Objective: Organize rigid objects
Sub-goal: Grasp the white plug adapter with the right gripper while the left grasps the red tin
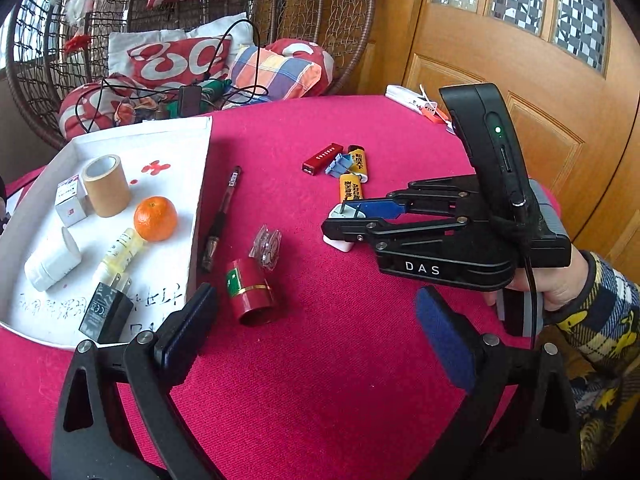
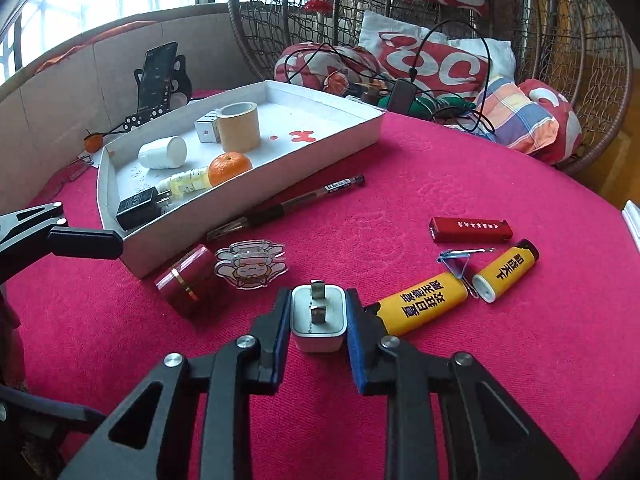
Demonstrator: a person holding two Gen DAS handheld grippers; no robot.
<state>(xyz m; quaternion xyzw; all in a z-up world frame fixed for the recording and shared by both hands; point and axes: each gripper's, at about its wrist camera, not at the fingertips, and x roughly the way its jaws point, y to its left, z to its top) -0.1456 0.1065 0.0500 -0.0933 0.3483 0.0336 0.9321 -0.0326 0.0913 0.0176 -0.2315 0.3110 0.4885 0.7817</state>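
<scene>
White charger plug (image 2: 318,318) sits on the red desk (image 2: 440,380) near its front edge, the right gripper (image 2: 318,322) with its jaws closed on the plug's two sides. Left to right — a white tray (image 2: 120,236) holding an orange (image 2: 229,167), a red cylinder (image 2: 187,280), the plug, then yellow lighters (image 2: 424,307). The left gripper (image 1: 316,320) hangs above the desk, jaws wide and empty.
</scene>
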